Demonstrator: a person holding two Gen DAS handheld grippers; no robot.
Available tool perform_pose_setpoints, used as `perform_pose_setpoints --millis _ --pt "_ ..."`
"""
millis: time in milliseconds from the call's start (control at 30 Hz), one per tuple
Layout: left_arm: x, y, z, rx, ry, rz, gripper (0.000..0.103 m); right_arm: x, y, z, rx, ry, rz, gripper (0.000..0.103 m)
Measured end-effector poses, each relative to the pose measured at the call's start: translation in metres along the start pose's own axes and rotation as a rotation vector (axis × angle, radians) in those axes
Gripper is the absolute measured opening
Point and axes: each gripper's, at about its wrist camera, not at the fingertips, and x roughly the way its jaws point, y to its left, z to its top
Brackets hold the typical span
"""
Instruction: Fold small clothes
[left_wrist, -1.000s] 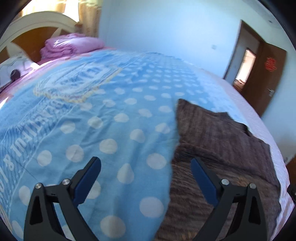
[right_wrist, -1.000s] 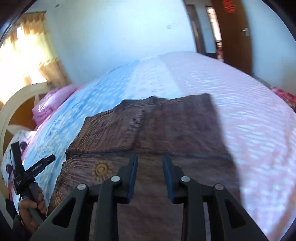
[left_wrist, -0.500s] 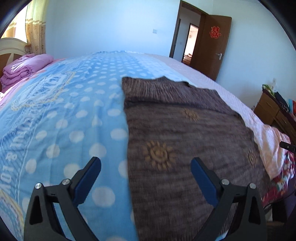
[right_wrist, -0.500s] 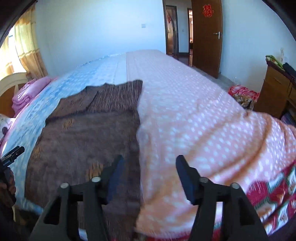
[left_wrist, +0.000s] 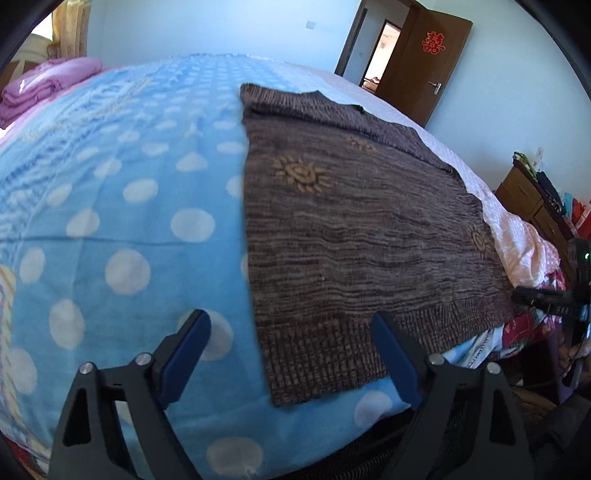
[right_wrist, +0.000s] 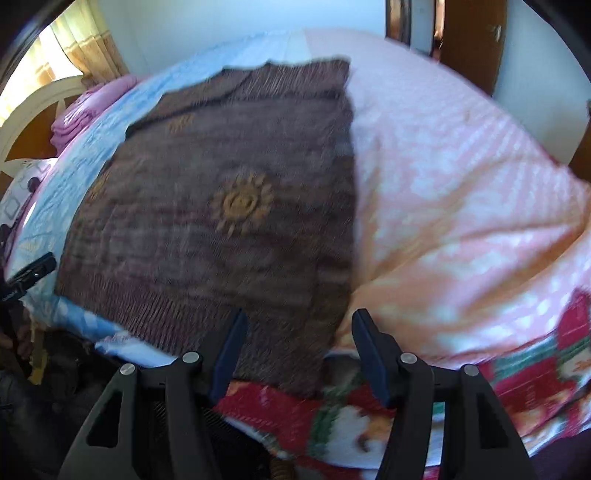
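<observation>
Room: bedroom, bed under a blue polka-dot fleece blanket (left_wrist: 122, 229) and a pink patterned blanket (right_wrist: 461, 192).
Garment: one brown knitted sweater with sun motifs (left_wrist: 351, 229), flat across both blankets.
Change: both views have swung from mid-sweater to its ribbed hem, likely for the next fold.
Left gripper (left_wrist: 291, 354): released, jaws just narrowing slightly, straddling the hem's near corner.
Right gripper (right_wrist: 299, 350): released, newly widened, over the other hem corner.
Count: one sweater, two grippers, two blankets.

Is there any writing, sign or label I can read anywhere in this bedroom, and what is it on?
"囍", a red double-happiness sign, on the brown door in the left wrist view.
Printed lettering along the left edge of the blue dotted blanket: cut off and blurred, unreadable.
White marking on the black device at the left edge of the right wrist view: too blurred to read.
Brown sweater: sun motifs only, no words.
</observation>
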Motion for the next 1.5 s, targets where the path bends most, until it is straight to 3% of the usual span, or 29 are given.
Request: perform_pose_setpoints --millis 233,500,567,700,767,900,1033,1200,1367,1500 --pt "0.000 -0.006 -0.006 0.050 0.027 -0.012 0.087 0.008 0.012 -0.012 -0.047 0.073 -0.033 0.060" --pt "0.006 -0.018 -0.014 0.126 0.044 0.004 0.086 0.011 0.019 -0.016 -0.102 0.034 -0.067 0.059" --pt "0.004 -0.017 -0.014 0.115 0.043 -0.011 0.084 0.013 0.020 -0.015 -0.125 0.038 -0.096 0.053" --pt "0.001 -0.011 -0.012 0.081 0.034 -0.029 0.059 0.010 0.008 -0.012 -0.123 0.046 -0.131 0.012" --pt "0.001 -0.011 -0.011 0.076 0.040 -0.039 0.053 0.008 0.002 -0.011 -0.105 0.057 -0.104 0.008" --pt "0.001 -0.010 -0.012 0.058 0.056 -0.075 0.056 0.005 0.000 -0.011 -0.068 0.081 -0.054 0.008" --pt "0.002 -0.014 -0.012 0.055 0.056 -0.100 0.074 -0.003 -0.009 -0.015 -0.005 0.107 -0.022 0.010" --pt "0.003 -0.024 -0.014 0.106 0.061 -0.070 0.080 -0.008 -0.018 -0.019 0.052 0.122 -0.008 0.011" --pt "0.002 -0.018 -0.013 0.062 0.057 -0.120 0.085 -0.008 -0.021 -0.016 0.098 0.097 0.031 0.027" --pt "0.001 -0.008 -0.011 0.002 0.060 -0.170 0.085 -0.007 -0.009 -0.014 0.059 0.074 0.038 0.047"
